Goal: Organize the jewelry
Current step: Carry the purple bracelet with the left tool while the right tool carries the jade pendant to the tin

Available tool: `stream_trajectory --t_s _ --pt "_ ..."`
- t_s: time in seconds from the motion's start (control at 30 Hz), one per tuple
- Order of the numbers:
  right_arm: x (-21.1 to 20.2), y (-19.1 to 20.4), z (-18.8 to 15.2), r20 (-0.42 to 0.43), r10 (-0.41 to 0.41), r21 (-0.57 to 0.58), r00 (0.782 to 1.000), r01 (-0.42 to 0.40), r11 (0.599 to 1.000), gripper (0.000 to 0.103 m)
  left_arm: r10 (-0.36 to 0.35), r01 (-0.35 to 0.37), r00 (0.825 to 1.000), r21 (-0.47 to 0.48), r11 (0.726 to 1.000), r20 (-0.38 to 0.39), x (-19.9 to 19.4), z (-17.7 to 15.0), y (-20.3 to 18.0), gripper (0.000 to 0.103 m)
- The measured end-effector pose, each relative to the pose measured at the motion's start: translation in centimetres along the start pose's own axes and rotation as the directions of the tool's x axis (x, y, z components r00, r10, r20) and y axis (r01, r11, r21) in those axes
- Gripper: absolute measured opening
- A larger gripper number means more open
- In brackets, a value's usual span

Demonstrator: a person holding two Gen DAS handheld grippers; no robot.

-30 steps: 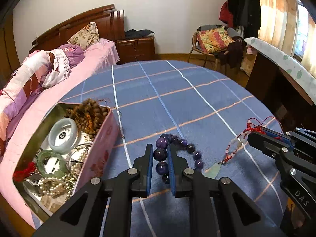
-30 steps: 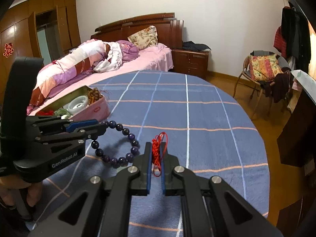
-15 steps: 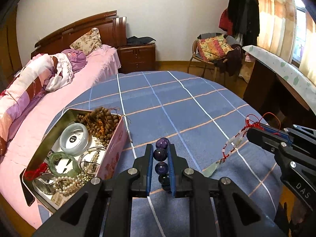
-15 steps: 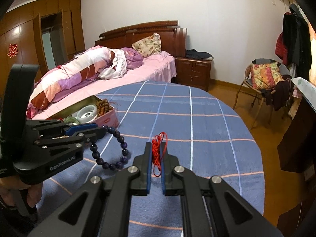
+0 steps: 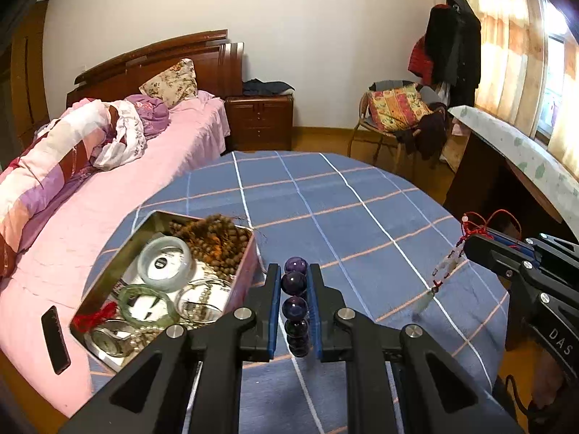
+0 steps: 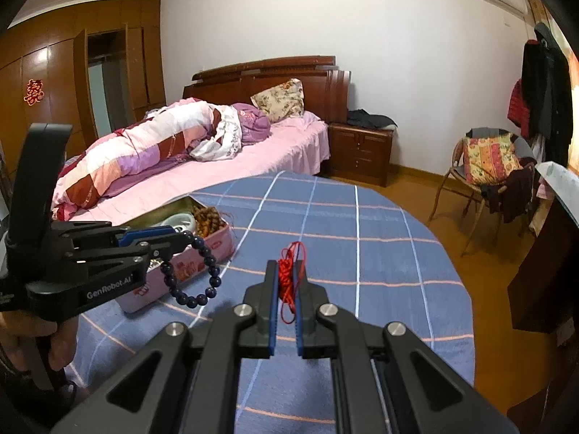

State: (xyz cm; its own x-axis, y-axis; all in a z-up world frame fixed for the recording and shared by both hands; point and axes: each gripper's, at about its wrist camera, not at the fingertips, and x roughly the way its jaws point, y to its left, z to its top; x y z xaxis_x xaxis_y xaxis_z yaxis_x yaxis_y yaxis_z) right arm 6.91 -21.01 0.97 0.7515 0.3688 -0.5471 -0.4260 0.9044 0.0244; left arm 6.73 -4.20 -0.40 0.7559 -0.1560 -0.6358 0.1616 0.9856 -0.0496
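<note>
So we've got both grippers up over the blue checked tablecloth [image 5: 362, 195], and everything is easiest to place off the pink tin [image 5: 240, 282]. Our left gripper [image 5: 295, 303] is just right of the tin's near corner, its jaws pinched on a purple bead bracelet [image 5: 295, 307]. In the right wrist view the bracelet [image 6: 197, 271] hangs as a loop off that gripper, in the air in front of the tin's pink wall [image 6: 213, 246], clear of the cloth.

Our right gripper [image 6: 286, 289] is well off to the right of the tin, squeezed on a bunch of red cord [image 6: 287, 275]. From the left side, a string of pale beads with a small pendant [image 5: 443, 271] dangles below it. Looks like jade, but it's blurry, so we can't really tell.

The tin itself is open and pretty full: brown wooden beads [image 5: 213, 238] at the far end, a pale bangle [image 5: 164, 262] and a green bangle [image 5: 148, 305] in the middle, a watch [image 5: 108, 340] at the near end.
</note>
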Motion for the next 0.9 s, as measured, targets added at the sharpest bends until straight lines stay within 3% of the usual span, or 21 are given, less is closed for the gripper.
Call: stream_trajectory --t_s 0.3,0.9 --pt "-0.7 1.9 2.0 0.046 0.028 -0.050 0.999 -0.026 0.998 0.009 0.033 -0.032 0.999 -0.033 0.999 0.033 -2.0 0.6 2.4 0.014" --pt "1.1 6.8 5.1 0.062 0.140 -0.142 0.988 -0.130 0.981 0.009 0.118 -0.111 0.991 -0.101 0.989 0.067 -4.2 0.8 7.7 0.014"
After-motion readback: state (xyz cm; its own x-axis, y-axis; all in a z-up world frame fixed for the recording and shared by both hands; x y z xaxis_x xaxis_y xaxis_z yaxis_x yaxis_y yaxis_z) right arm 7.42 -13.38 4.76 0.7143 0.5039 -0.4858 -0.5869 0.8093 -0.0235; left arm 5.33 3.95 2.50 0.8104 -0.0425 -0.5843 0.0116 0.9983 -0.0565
